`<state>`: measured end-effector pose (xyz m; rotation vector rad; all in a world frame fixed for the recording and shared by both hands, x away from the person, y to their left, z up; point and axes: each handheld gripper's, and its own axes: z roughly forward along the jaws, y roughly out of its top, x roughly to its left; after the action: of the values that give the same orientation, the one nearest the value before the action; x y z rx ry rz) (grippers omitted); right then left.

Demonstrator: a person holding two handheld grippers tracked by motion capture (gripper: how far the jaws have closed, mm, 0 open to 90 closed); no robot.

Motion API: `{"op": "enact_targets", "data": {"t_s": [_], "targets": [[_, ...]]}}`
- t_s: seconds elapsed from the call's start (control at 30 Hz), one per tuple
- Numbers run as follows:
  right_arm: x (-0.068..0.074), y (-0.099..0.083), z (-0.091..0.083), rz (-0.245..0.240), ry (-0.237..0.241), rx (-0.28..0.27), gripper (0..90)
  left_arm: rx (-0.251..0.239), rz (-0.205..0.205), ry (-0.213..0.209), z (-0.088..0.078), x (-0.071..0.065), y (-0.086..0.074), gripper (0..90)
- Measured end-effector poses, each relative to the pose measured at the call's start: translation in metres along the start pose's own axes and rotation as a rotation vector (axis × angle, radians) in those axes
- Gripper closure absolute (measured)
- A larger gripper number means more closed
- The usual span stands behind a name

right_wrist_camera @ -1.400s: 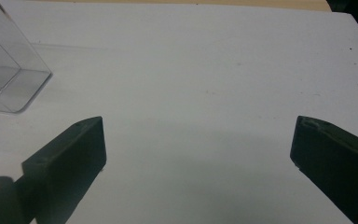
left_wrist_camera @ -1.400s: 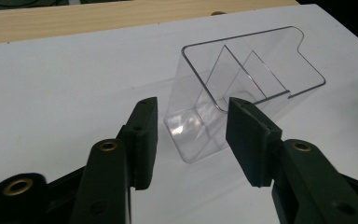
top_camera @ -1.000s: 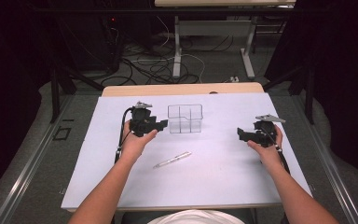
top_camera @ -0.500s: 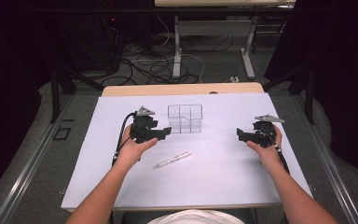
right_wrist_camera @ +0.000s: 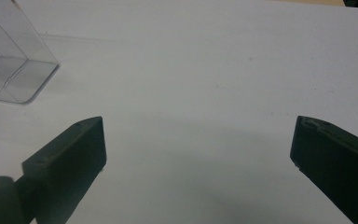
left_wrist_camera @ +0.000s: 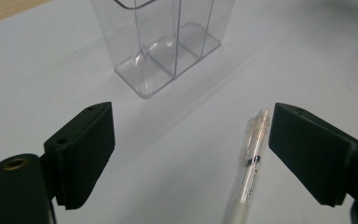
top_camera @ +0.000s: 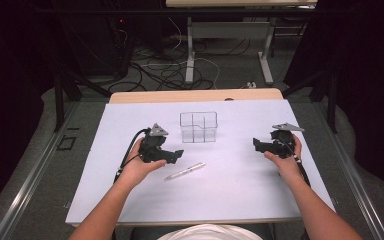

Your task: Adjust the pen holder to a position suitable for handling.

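The left hand-held gripper [top_camera: 176,154] sits low over the white tabletop [top_camera: 230,185], left of centre, held in the person's left hand [top_camera: 137,167]. Its jaws have just been opening and now stand wide apart with nothing pressed between the pads. In the left gripper view the left hand-held gripper [left_wrist_camera: 191,154] looks down on a clear pen [left_wrist_camera: 249,172] that lies flat on the tabletop [left_wrist_camera: 37,65], just inside the right-hand jaw and close beside it, not gripped. In the high view the pen [top_camera: 185,171] lies slantwise just near and right of that gripper's tips, its far end pointing right.

A clear plastic organiser [top_camera: 198,127] with upright dividers stands farther back, near the middle of the tabletop, beyond the pen and apart from it. The left gripper view shows the organiser [left_wrist_camera: 168,42] straight ahead of the jaws, its compartments empty as far as can be seen.

The right hand-held gripper [top_camera: 256,145] rests at the right side of the tabletop in the person's right hand [top_camera: 285,157], well apart from the pen. In the right gripper view the right hand-held gripper [right_wrist_camera: 198,149] has its jaws spread wide over bare white surface, holding nothing, with a corner of the organiser [right_wrist_camera: 9,70] at the far left
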<state>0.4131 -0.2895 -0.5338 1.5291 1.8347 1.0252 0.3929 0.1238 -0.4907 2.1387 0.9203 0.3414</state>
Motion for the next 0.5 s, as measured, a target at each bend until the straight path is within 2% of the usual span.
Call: {"op": "enact_targets", "data": {"t_s": [0.03,0.13,0.23,0.3,0.37,0.5], "targets": [[0.0,0.0,0.0,0.0,0.0,0.0,2.9,0.003,0.009,-0.001,0.0,0.0,-0.001,14.3],[0.0,0.0,0.0,-0.001,0.004,0.006,3.0,0.032,0.047,-0.002,0.001,-0.003,-0.004,6.9],[0.0,0.0,0.0,-0.003,0.005,0.005,2.9,0.078,0.091,0.01,0.004,-0.007,-0.007,6.7],[0.001,0.0,0.0,-0.002,0.008,0.003,3.0,0.114,0.134,0.026,0.006,-0.01,-0.009,8.4],[0.001,0.0,0.0,-0.004,0.008,0.002,3.0,0.133,0.158,0.017,0.007,-0.013,-0.01,9.4],[0.001,0.0,0.0,-0.004,0.01,0.003,3.0,0.149,0.178,-0.001,0.009,-0.015,-0.012,16.1]]}}
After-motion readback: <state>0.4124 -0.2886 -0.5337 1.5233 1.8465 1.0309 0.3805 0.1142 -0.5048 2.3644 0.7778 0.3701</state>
